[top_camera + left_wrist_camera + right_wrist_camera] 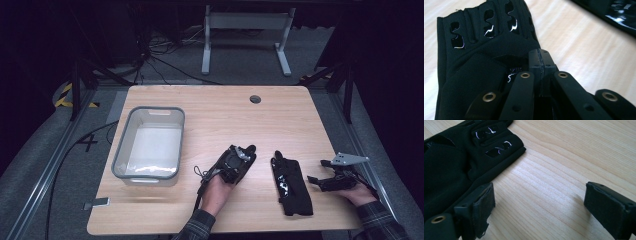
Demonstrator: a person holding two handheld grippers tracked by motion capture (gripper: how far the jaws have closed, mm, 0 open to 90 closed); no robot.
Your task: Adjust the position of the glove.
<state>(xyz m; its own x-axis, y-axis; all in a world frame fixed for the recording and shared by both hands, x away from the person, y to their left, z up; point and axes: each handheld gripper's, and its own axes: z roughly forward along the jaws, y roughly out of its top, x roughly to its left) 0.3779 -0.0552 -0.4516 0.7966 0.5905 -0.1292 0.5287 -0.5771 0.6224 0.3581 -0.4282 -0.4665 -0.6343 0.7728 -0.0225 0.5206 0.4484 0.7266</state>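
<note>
Overhead, a pale wooden table [215, 110] is seen on grey carpet, a grey bin [149, 145] at left. One black glove [446, 167] is laid right of centre. Another glove [471, 62] is clenched by the left gripper [246, 151]; the right gripper [539, 207] is held released beside the first.

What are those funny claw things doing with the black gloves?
A person holds a claw-like gripper in each hand at a light wooden table. The left gripper is shut, with one black fingerless glove lying under and beside it. The right gripper is open, waiting beside the other black glove. A grey plastic bin sits on the left.
</note>
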